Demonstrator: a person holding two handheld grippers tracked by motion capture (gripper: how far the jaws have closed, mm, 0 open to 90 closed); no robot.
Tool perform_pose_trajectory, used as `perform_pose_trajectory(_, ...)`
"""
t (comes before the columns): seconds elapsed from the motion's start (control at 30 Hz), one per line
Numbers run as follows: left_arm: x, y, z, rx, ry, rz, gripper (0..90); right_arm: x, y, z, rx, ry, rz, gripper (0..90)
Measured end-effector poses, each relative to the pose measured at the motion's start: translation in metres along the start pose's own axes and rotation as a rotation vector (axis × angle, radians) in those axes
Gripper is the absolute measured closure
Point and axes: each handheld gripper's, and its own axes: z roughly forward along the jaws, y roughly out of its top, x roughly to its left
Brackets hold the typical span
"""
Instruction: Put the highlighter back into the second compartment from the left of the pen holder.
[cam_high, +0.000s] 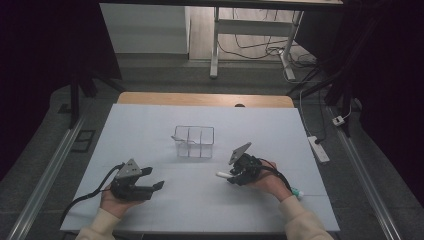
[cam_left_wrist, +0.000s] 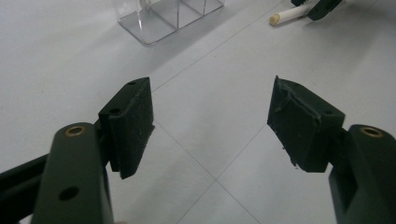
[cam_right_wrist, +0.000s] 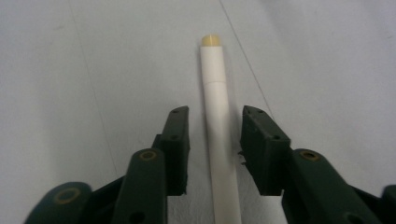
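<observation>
White pen (cam_right_wrist: 218, 130) lies on worktop (cam_high: 150, 130) between right tongs (cam_right_wrist: 215, 140), gaps seen either side, not yet gripped; left tongs (cam_left_wrist: 210, 121) held wide open, empty.

The pen (cam_right_wrist: 218, 135) runs off the bottom edge of the right gripper view, its rear end unseen. In the left gripper view, the clear box (cam_left_wrist: 163, 16) is cut off by the top edge. Whether the right gripper (cam_right_wrist: 215, 149) touches the pen cannot be told.

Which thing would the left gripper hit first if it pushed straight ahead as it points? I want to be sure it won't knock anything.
Probably nothing soon: bare white table lies ahead of the open left gripper. The clear organizer sits off-line; depth is unclear.
</observation>
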Motion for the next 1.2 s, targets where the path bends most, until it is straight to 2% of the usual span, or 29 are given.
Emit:
perform_pose_trajectory(0.27,0.000,-0.001,0.001,0.003,0.000,0.000,31.3,0.000,-0.001,0.001,-0.005,0.006,-0.016,78.1)
perform_pose_trajectory(0.5,0.000,-0.001,0.001,0.003,0.000,-0.001,31.3,0.003,-0.001,0.000,-0.008,-0.003,-0.035,78.5)
perform_pose_trajectory(0.67,0.001,-0.001,0.002,0.005,-0.001,-0.002,31.3,0.003,-0.001,-0.002,-0.021,0.014,-0.043,78.6)
perform_pose_trajectory(0.9,0.001,-0.001,0.002,0.004,-0.001,-0.002,31.4,0.003,-0.001,-0.013,-0.085,0.007,-0.038,78.6)
perform_pose_trajectory(1.2,0.001,-0.001,0.002,0.005,-0.005,-0.003,31.6,0.000,-0.004,-0.033,-0.174,-0.004,0.004,78.6)
